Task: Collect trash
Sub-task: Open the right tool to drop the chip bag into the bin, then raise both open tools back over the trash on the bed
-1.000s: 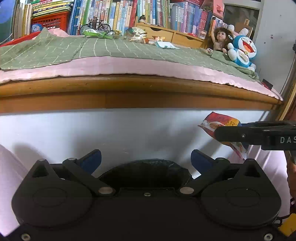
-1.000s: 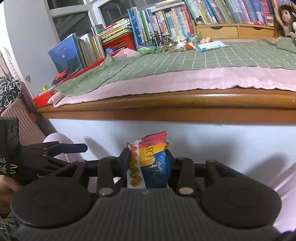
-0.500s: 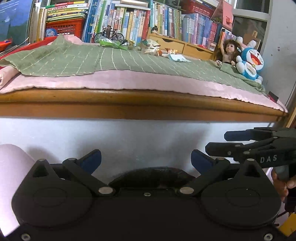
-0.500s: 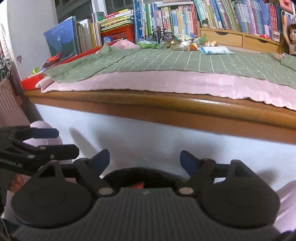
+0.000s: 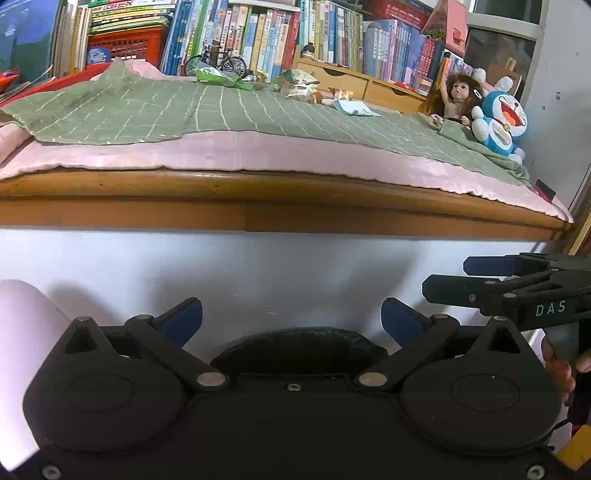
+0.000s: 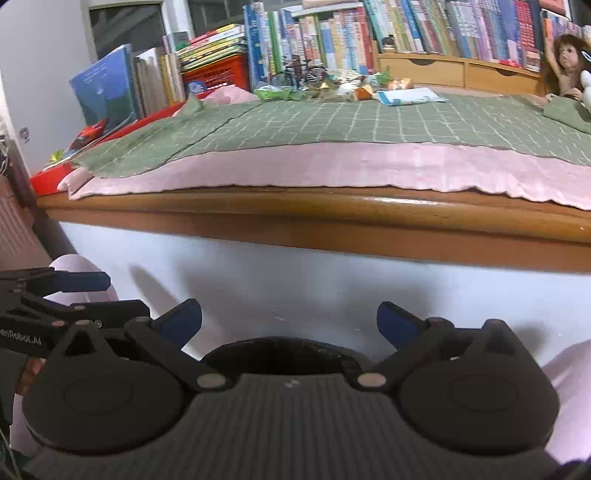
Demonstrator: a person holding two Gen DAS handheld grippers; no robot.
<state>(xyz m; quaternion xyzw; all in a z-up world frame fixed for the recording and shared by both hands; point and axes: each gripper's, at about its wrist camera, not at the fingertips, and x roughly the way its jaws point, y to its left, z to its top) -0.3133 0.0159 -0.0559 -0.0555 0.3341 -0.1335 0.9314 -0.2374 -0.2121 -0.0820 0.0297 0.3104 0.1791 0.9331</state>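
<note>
Both grippers hang low in front of the bed's white side panel [image 5: 258,273], over a black bin rim [image 5: 299,345] [image 6: 280,350]. My left gripper [image 5: 291,317] is open with nothing between its blue fingertips. My right gripper [image 6: 288,321] has its jaws opening to full width and nothing between them; in the left wrist view it shows side-on as the right gripper [image 5: 476,277]. The left gripper [image 6: 85,291] sits at the left edge of the right wrist view. Trash lies far back on the green blanket: a green wrapper [image 5: 218,75] [image 6: 277,92], crumpled wrappers [image 5: 299,83] [image 6: 351,83] and a white packet [image 5: 354,107] [image 6: 406,96].
A wooden bed rail [image 5: 280,206] runs across above the grippers. Behind the blanket stand rows of books [image 5: 258,33], a toy bicycle [image 5: 218,62] and a red basket [image 5: 125,44]. A doll [image 5: 456,96] and a blue plush [image 5: 500,122] sit at the right. A hand [image 5: 557,373] holds the right gripper.
The right gripper's jaws have spread from shut on a colourful snack packet to wide apart, and the packet is gone from between them. The left gripper has stayed open.
</note>
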